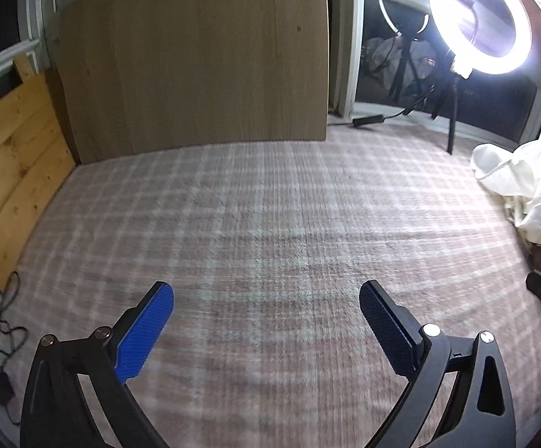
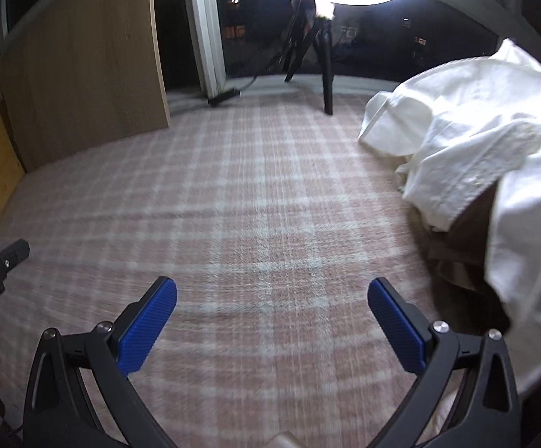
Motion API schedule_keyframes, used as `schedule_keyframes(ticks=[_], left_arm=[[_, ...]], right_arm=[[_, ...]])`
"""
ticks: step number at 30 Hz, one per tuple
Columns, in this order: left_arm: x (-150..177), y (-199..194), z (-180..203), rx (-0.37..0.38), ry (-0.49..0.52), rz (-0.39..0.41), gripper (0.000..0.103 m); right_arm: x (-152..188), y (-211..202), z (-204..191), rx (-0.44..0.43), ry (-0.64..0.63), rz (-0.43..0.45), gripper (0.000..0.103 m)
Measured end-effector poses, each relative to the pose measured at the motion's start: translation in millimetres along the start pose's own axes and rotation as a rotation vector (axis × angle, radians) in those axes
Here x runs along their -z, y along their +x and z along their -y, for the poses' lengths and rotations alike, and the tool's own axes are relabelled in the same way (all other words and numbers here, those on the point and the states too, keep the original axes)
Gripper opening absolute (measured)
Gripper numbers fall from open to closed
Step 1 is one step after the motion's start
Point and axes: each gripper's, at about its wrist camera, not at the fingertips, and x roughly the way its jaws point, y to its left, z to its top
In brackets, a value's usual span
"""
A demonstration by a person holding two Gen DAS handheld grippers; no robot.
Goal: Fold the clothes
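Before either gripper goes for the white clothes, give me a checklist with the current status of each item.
1. Left gripper open with nothing between the pads: ok.
2. Right gripper open with nothing between the pads: ok.
3. White clothes in view, heaped at the right of the plaid blanket: ok.
4. Clothes spread flat for folding: not ok, they lie crumpled over something brown.
5. Bare blanket ahead of both grippers for laying a garment out: ok.
6. Ring light stand leg clear of the heap: cannot tell, it stands close behind it.
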Motion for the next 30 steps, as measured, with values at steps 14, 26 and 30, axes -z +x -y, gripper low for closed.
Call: schedule_keyframes(ticks=[14, 26, 30], left_arm=[[-13, -118, -14, 0.119, 0.107, 0.162, 0.099], [-22, -130, 52, 0.318, 0.24, 0.171, 0.099], [-23, -136, 80, 0.335, 0.28, 0.177, 0.099]], right_arm=[[-9, -131, 17, 0.107, 0.034, 0.176, 0.103], [11, -172, 67, 0.262, 0.073, 0.223, 0.103], [13, -176, 100, 0.265, 0.111, 0.24, 0.103]])
